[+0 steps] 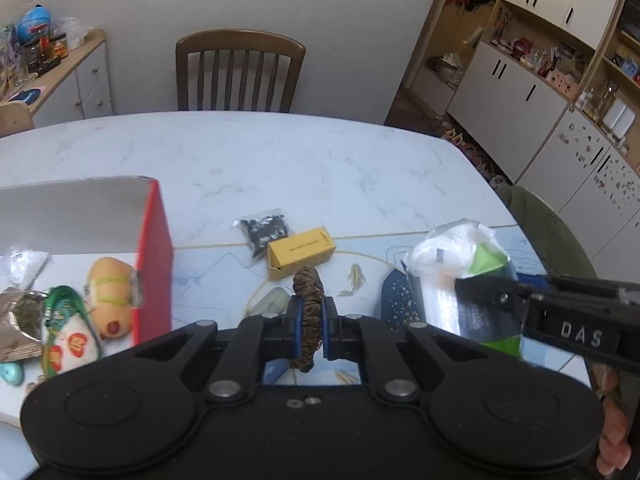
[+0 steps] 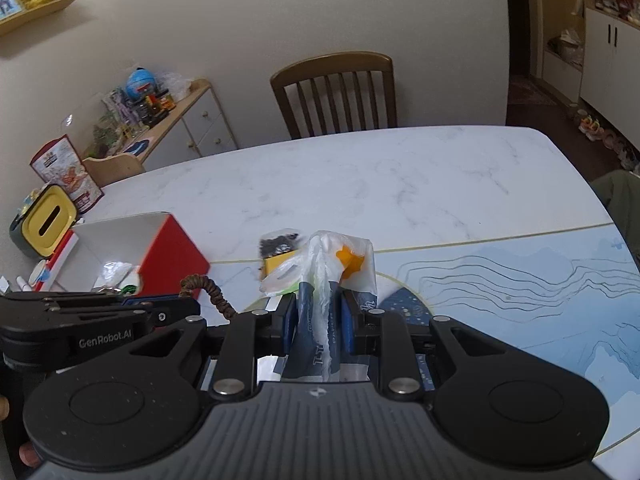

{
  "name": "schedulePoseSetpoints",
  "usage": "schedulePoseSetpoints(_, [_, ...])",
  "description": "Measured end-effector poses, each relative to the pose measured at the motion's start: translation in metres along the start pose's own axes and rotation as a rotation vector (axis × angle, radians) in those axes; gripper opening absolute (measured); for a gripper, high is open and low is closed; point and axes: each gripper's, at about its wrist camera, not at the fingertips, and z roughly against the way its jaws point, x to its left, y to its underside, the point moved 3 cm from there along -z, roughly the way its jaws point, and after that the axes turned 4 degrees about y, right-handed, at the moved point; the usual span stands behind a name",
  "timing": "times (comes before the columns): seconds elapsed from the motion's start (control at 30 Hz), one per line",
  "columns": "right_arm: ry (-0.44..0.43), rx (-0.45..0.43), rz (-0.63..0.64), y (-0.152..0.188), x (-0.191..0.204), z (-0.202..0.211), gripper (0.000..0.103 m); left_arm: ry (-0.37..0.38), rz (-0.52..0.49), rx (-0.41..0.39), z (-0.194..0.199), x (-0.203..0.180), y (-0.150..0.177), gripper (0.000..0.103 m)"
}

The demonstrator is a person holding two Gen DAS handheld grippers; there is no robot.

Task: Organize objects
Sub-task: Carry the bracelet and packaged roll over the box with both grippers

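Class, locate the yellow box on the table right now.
In the left wrist view, the yellow box lies mid-table, just beyond the held brown scrunchie, beside a small bag of black bits.

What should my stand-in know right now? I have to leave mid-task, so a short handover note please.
Left gripper: shut on the brown scrunchie, held above the table.
Right gripper: shut on the plastic bag, also lifted.
The red box, on the left, is open and already holds a hot dog toy, snack packets and small bits.
Still loose on the table: the yellow box and a clear pouch of black bits.
Left to do, probably: box both held items, then those two.
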Motion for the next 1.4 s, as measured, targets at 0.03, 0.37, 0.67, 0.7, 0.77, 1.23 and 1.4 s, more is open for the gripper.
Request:
schedulePoseSetpoints(0.03, [-0.005,-0.002,0.006,-0.001,0.006,0.003,0.023,0.004,0.0,-0.006,0.005,0.002,-0.001,0.007])
schedulePoseSetpoints(0.37, [-0.038,-0.024,0.052,-0.009,0.064,0.016,0.023,0.032,0.005,-0.048,0.048,0.037,-0.014,0.007])
schedulePoseSetpoints(0.67, [-0.064,-0.039,0.092,-0.015,0.117,0.011,0.023,0.02,0.014,-0.071,0.075,0.085,-0.025,0.007])
schedulePoseSetpoints(0.7, [-0.069,-0.04,0.095,-0.016,0.123,0.01,0.023,0.015,0.014,-0.074,0.078,0.091,-0.026,0.007])
schedulePoseSetpoints(0.77, [-0.075,-0.043,0.107,-0.017,0.137,0.006,0.023,0.007,0.017,-0.078,0.084,0.104,-0.027,0.007])
schedulePoseSetpoints(1.23, [-0.104,-0.017,0.2,-0.019,0.224,-0.038,0.023,-0.056,0.068,-0.062,0.091,0.19,-0.031,0.007])
schedulePoseSetpoints(1.4, [-0.112,0.008,0.238,-0.013,0.25,-0.062,0.023,-0.075,0.088,-0.038,0.08,0.219,-0.03,0.007])
